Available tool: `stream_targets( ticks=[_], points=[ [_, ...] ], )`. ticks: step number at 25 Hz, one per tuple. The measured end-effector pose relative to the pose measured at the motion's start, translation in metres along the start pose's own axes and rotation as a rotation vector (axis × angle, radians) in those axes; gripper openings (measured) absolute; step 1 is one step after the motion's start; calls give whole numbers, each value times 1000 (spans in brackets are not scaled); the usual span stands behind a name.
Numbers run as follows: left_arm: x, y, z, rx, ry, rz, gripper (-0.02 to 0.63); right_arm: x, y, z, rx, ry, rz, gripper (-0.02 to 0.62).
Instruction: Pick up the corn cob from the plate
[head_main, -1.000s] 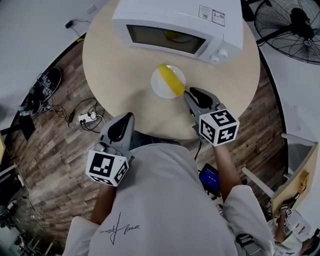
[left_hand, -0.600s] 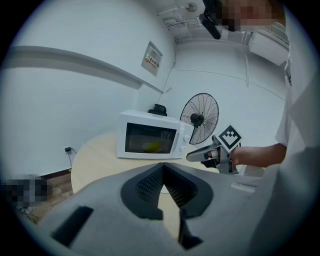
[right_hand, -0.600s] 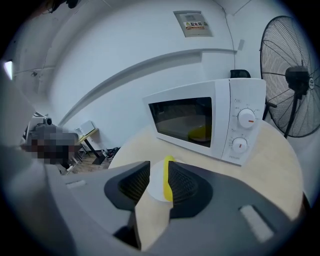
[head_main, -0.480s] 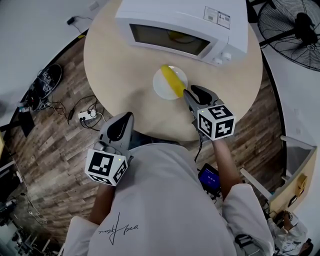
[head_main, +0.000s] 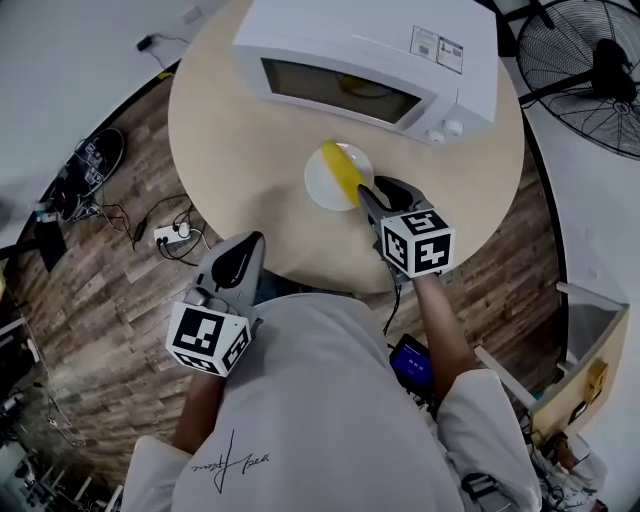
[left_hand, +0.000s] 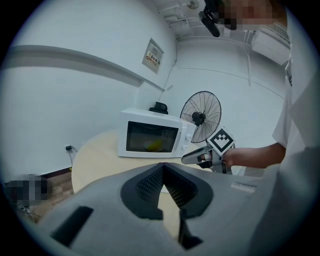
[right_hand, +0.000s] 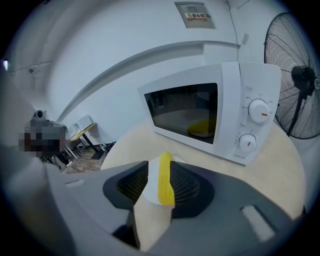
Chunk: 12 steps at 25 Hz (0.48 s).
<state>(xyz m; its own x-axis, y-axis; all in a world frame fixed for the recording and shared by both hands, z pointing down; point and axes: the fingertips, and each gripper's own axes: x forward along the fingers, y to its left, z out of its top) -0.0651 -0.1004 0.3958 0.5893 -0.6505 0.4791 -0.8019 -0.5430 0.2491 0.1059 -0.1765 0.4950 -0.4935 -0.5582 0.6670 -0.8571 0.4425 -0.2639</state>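
yellow corn cob, white plate, white microwave

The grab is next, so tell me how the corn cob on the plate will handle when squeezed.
The corn cob looks stiff and rounded, so it may roll on the smooth plate if nudged. Its slim shape suggests little weight. The right gripper, whose jaws have just been opening, has it between them, so a centred squeeze should hold.

white short-sleeved t-shirt with dark script — grey left tongs and right tongs, black-and-white marker cubes
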Motion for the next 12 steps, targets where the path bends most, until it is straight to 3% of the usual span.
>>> stream_targets(
  ticks=[3,7,12],
  points=[
    [2,3,1,-4,3,4,-8,8,1,-1,-6,21,4,158],
    [2,3,-1,47,18,23,-8,18,3,-6,-26,61,14,172],
    [2,5,-5,29,24,14,-8,30,2,-11,-38,97,4,188]
  ],
)
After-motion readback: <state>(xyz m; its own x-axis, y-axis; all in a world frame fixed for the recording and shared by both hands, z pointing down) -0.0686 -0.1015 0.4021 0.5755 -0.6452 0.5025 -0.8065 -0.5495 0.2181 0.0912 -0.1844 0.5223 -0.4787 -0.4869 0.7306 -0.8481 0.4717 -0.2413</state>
